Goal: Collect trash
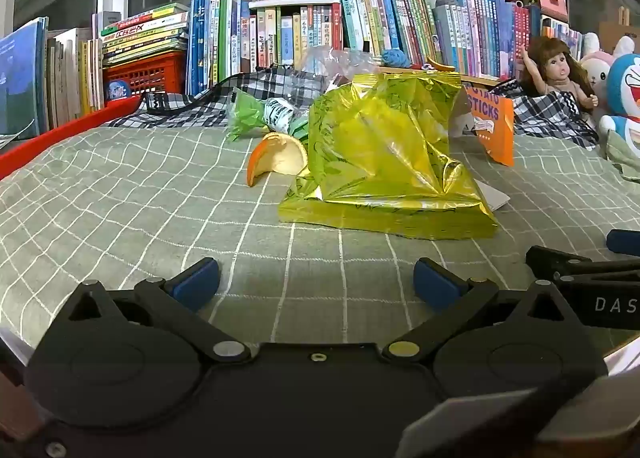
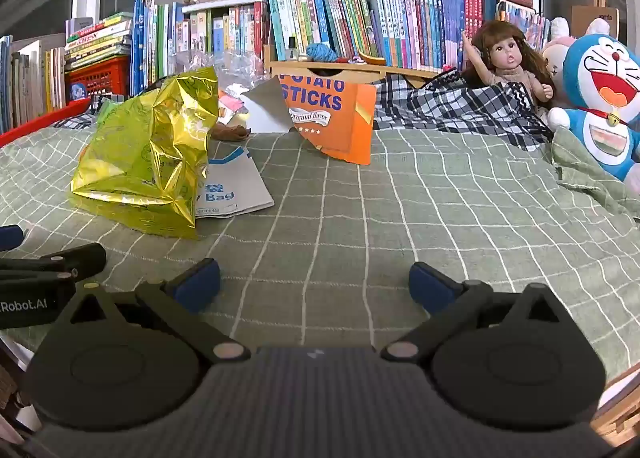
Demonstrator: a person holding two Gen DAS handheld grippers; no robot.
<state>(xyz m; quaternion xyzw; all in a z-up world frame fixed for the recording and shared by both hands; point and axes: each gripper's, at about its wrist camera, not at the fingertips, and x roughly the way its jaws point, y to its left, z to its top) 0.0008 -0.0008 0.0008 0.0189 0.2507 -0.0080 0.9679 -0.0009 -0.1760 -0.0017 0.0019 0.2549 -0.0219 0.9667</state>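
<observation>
left gripper (image 1: 316, 284): jaws spread wide, empty, hovering over green checked bedsheet (image 1: 120, 198)
right gripper (image 2: 316, 284): jaws spread wide, empty, bare sheet ahead
yellow foil bag (image 1: 384, 162): nearest trash, just ahead of left gripper, lying on a white paper bag (image 2: 236, 186)
orange peel (image 1: 276, 158): touching foil bag's left side
green wrapper (image 1: 256, 114): behind peel
orange Potato Sticks box (image 2: 336, 118): beyond foil bag, torn open
far: doll (image 2: 508, 58), blue plush (image 2: 604, 98), bookshelf (image 1: 320, 30)

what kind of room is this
Most likely a child's bedroom: a bed with a green checked sheet, rows of children's books packed along the window, and a doll beside a blue cat plush.
</observation>
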